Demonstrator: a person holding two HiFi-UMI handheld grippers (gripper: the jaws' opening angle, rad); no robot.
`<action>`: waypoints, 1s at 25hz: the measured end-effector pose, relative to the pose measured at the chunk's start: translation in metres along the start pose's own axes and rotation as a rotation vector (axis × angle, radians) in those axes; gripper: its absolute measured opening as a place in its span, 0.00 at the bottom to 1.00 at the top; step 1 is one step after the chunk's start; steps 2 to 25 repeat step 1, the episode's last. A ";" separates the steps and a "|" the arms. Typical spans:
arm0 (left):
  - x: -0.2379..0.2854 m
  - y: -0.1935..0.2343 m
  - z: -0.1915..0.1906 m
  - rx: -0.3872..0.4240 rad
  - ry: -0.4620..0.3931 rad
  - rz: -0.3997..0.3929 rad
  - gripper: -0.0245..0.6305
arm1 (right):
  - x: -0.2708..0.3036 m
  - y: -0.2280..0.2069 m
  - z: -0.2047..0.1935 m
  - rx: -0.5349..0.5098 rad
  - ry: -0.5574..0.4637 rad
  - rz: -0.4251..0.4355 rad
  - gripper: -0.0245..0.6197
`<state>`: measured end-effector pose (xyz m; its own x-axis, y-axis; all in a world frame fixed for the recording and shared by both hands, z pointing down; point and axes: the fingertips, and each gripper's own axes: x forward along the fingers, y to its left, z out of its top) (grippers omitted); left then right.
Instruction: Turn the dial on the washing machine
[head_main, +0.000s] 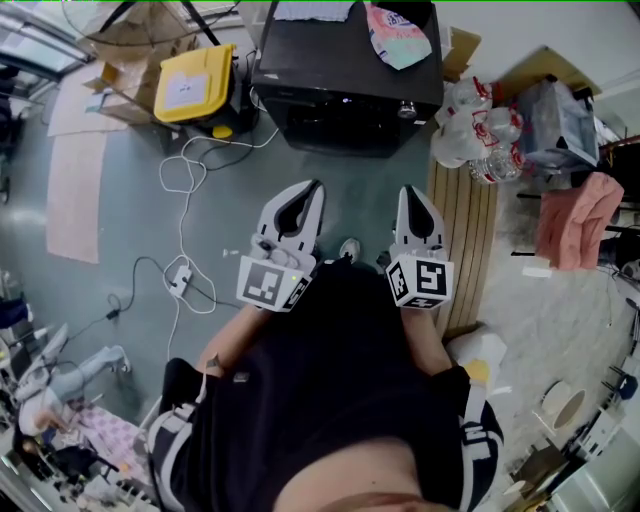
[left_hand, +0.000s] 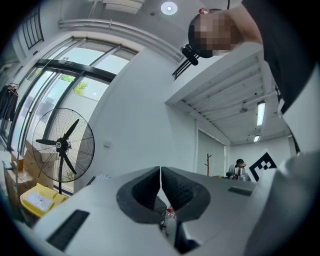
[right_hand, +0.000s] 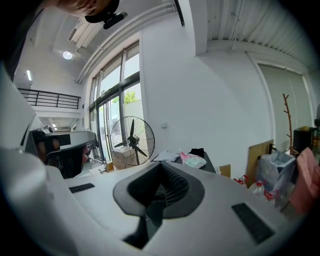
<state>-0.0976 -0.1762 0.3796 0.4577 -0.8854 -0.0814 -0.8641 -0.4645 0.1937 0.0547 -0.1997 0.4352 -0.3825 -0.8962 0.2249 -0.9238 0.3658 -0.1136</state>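
From the head view, a yellow box (head_main: 195, 85) sits on the grey floor at far left, and a white cable (head_main: 180, 200) loops down from it towards a power strip (head_main: 180, 280).

The left gripper (head_main: 312, 192) is held close in front of the person's dark shirt, pointing up the picture towards the washing machine (head_main: 345, 70). In the left gripper view its jaws (left_hand: 160, 172) are pressed together, the dark ribbed pads meeting at the tip with nothing between them. Beyond them there is only a white wall and, at left, a standing fan (left_hand: 62, 145) by the window.

The right gripper (head_main: 411, 192) is just beside the left one, side by side with it, and its jaws are fully closed too. In the right gripper view the pads (right_hand: 172, 187) meet at the tip (right_hand: 160, 167) and hold nothing.

The washing machine is a dark box well ahead of both grippers, neither of which touches it. A patterned cloth (head_main: 400, 35) lies on its top, and a small round dial (head_main: 406, 110) shows at its front right corner. In the right gripper view the machine (right_hand: 202, 162) stands past the jaw tips, slightly to the right.

Further right, clear water bottles (head_main: 470, 130) cluster by a wooden board (head_main: 465, 250), and a pink cloth (head_main: 578, 220) hangs at the far edge.
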 end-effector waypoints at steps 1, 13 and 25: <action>0.002 0.001 0.000 -0.003 -0.001 0.000 0.08 | 0.002 -0.001 0.000 0.000 0.000 -0.001 0.08; 0.002 0.001 0.000 -0.003 -0.001 0.000 0.08 | 0.002 -0.001 0.000 0.000 0.000 -0.001 0.08; 0.002 0.001 0.000 -0.003 -0.001 0.000 0.08 | 0.002 -0.001 0.000 0.000 0.000 -0.001 0.08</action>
